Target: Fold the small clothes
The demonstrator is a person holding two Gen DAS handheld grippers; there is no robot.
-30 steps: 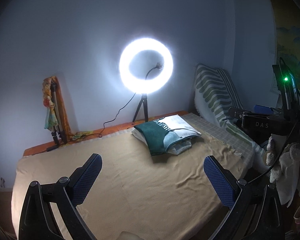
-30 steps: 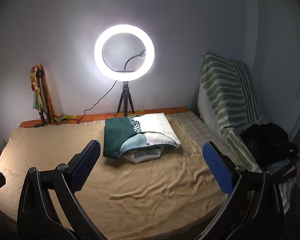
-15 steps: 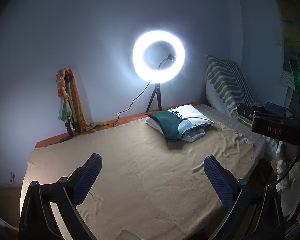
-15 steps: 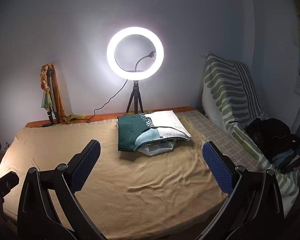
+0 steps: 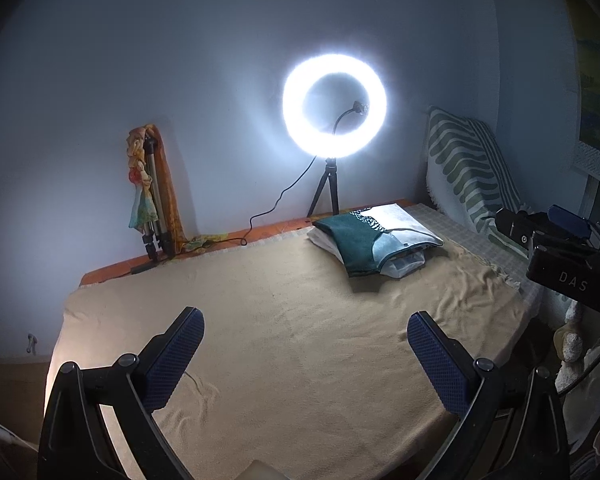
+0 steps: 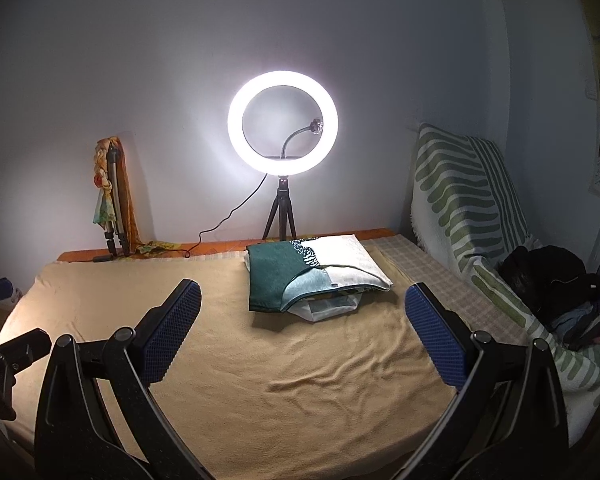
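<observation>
A folded stack of small clothes (image 5: 372, 240), dark green and white on top, lies at the back right of the tan blanket (image 5: 280, 320). In the right wrist view the same stack (image 6: 312, 276) sits straight ahead, a little beyond the fingertips. My left gripper (image 5: 306, 356) hangs open over the near part of the blanket with nothing in it. My right gripper (image 6: 302, 328) is also open and empty, short of the stack. A dark heap of unfolded clothes (image 6: 556, 288) rests on the striped cover to the right.
A lit ring light on a tripod (image 6: 282, 136) stands against the back wall, its cable trailing left. A folded tripod wrapped in cloth (image 6: 114, 200) leans at the back left. A green-striped cover (image 6: 468, 208) drapes a chair on the right. The right gripper's body (image 5: 568, 264) shows at the right edge.
Both views have swung leftward, so the stack and ring light sit further right in frame. Both grippers stay open and empty; the clothes have not moved.
</observation>
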